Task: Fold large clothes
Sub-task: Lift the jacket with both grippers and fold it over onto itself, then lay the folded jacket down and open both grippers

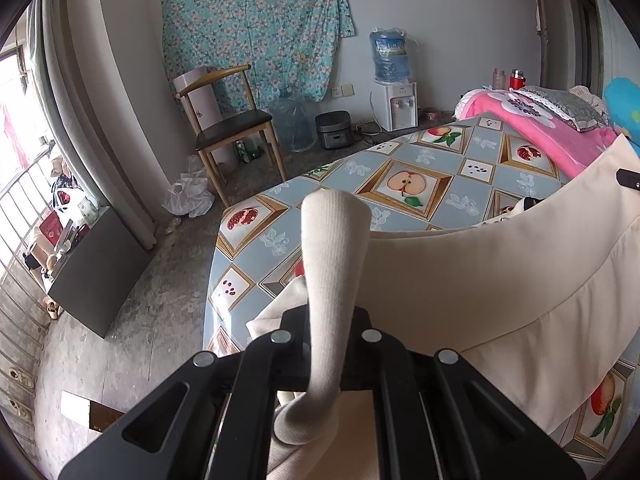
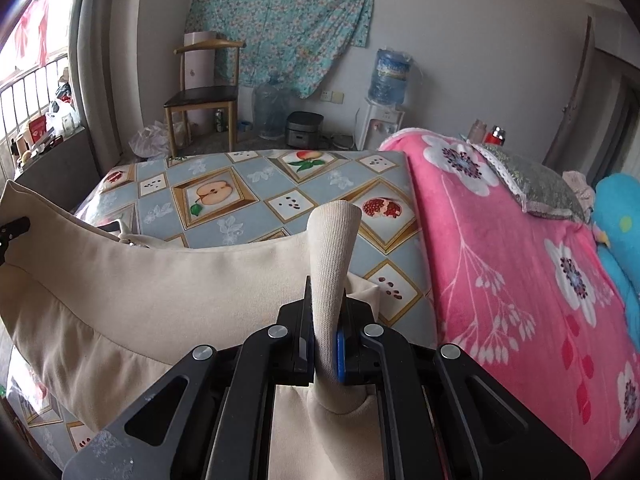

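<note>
Left gripper (image 1: 325,320), right gripper (image 2: 325,320) each clamp cream garment (image 1: 460,280) cuff; water-bottle (image 1: 390,56) label illegible, perhaps blurred.

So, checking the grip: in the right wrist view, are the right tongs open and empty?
No, the right tongs are shut on a ribbed cuff of the cream garment.

Fruit-print cover (image 2: 256,184) lies over the bed; pink floral blanket (image 2: 500,248) beside it, grey pillow (image 2: 532,184) on top. Wooden chair (image 1: 230,120) by far wall, under hanging floral cloth (image 1: 256,28). Empty water jug (image 1: 292,122), rice cooker (image 1: 334,130) and water dispenser (image 1: 394,106) in a row on the floor.
</note>
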`<state>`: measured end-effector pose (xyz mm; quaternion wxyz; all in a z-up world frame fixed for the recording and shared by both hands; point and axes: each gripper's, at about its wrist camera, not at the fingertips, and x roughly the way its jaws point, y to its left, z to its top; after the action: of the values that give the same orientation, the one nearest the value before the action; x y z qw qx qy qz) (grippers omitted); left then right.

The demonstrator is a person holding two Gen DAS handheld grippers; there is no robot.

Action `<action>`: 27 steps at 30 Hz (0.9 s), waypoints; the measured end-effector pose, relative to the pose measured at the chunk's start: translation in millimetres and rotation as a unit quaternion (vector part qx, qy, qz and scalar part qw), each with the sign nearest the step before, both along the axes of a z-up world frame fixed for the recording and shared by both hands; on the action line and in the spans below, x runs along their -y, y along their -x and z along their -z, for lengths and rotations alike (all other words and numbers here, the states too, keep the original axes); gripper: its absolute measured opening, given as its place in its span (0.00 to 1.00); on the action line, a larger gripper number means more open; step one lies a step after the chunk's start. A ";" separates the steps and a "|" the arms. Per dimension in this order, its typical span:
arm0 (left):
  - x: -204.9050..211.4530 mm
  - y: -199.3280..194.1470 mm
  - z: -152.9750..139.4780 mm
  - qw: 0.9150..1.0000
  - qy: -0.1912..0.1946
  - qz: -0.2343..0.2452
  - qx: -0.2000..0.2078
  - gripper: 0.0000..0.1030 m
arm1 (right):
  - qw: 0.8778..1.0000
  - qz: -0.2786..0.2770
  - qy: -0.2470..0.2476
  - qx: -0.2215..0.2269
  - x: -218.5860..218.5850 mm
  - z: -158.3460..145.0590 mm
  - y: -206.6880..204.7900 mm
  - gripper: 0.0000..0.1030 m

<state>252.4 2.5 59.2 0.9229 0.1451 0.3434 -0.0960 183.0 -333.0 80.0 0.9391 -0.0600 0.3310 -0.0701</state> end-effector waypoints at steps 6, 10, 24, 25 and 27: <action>-2.7 -33.9 -6.2 1.000 0.022 0.001 -0.001 0.05 | 1.000 0.000 0.008 0.011 5.2 -9.4 -35.6 0.07; -4.9 -70.7 5.1 0.998 0.047 -0.003 -0.033 0.05 | 1.000 0.003 0.006 -0.007 12.8 4.5 -69.0 0.07; -7.3 -111.2 43.9 0.994 0.065 -0.013 -0.083 0.05 | 0.998 0.014 -0.043 -0.051 38.4 44.7 -104.9 0.06; -7.0 -115.6 40.5 0.994 0.071 -0.013 -0.082 0.05 | 0.998 0.016 -0.043 -0.047 39.9 42.0 -106.9 0.06; -5.4 -123.7 39.7 0.994 0.070 -0.014 -0.081 0.05 | 0.997 0.021 -0.049 -0.050 43.9 45.7 -113.8 0.06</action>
<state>376.1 7.8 19.5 0.9011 0.0666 0.4118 -0.1186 296.8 -376.9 34.3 0.9215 -0.0103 0.3818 -0.0703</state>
